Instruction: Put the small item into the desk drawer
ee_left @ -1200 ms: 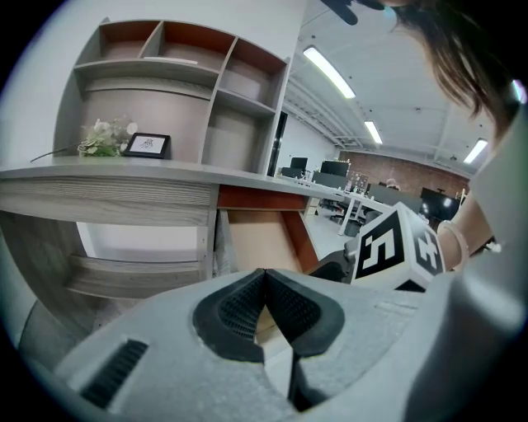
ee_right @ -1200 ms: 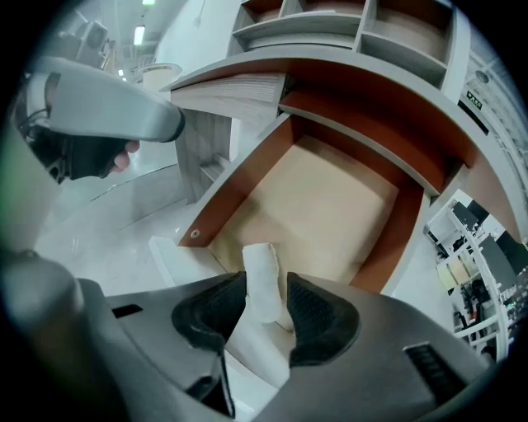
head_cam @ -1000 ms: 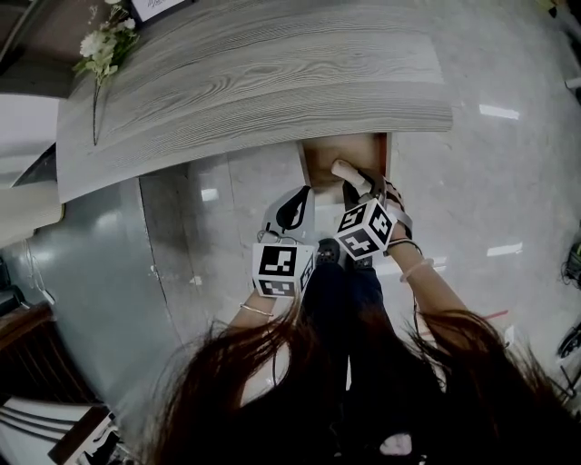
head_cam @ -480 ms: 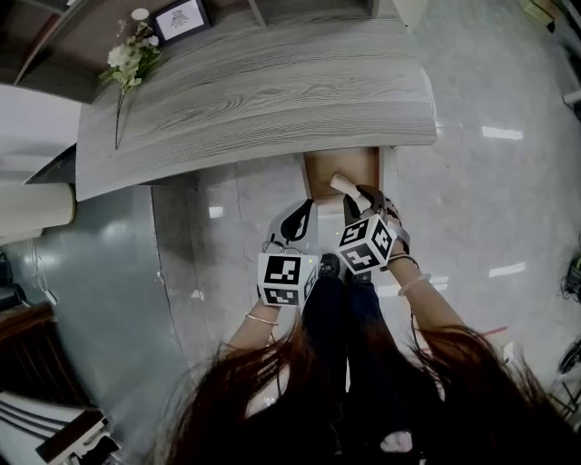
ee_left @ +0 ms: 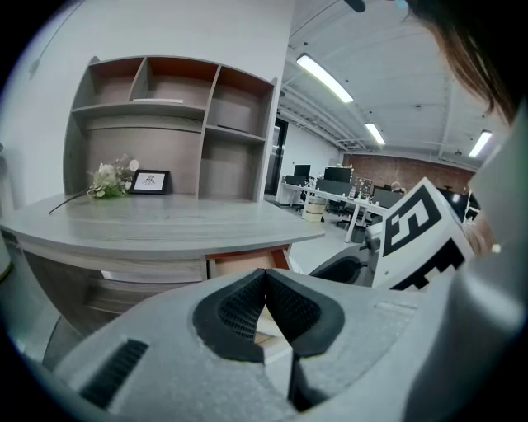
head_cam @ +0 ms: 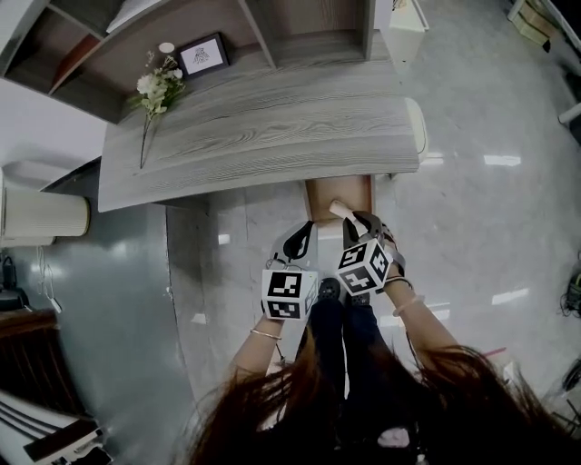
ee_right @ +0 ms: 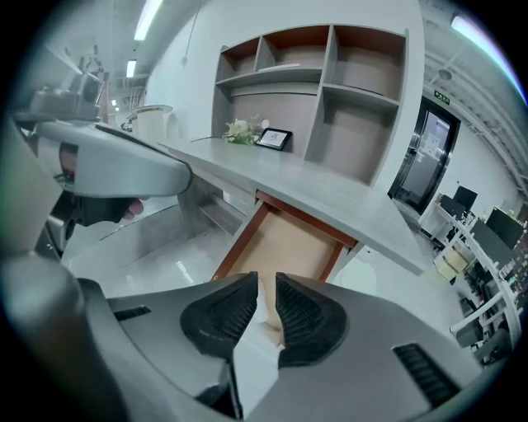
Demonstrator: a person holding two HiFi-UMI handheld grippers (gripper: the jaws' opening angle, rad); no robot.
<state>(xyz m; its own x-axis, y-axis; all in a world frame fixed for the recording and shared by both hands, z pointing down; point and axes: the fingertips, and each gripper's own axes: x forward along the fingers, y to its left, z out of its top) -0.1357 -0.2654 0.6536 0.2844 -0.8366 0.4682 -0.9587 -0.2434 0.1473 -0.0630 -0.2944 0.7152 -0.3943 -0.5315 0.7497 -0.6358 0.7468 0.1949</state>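
Note:
The desk drawer (head_cam: 338, 189) stands open under the grey wood desktop (head_cam: 263, 127). A pale, stubby small item (head_cam: 342, 210) lies at the drawer's front, just ahead of my right gripper (head_cam: 361, 219). In the right gripper view the drawer (ee_right: 289, 243) lies below. My right gripper (ee_right: 266, 307) has just been closing, and its pads stand a narrow gap apart. The pale item (ee_right: 266, 320) shows through that gap, and I see no pad pressing on it. My left gripper (head_cam: 295, 238) hovers left of the drawer. Its jaws (ee_left: 264, 276) are shut on nothing.
A flower sprig (head_cam: 156, 88) and a small picture frame (head_cam: 202, 56) sit at the desk's far left, below a shelf unit (head_cam: 272, 27). A white cylinder-shaped unit (head_cam: 45, 214) stands at the left. Glossy floor tiles (head_cam: 472, 209) spread to the right.
Both grippers have risen away from the drawer, and the desk looks smaller and farther off. The pale item stays at the drawer's front.

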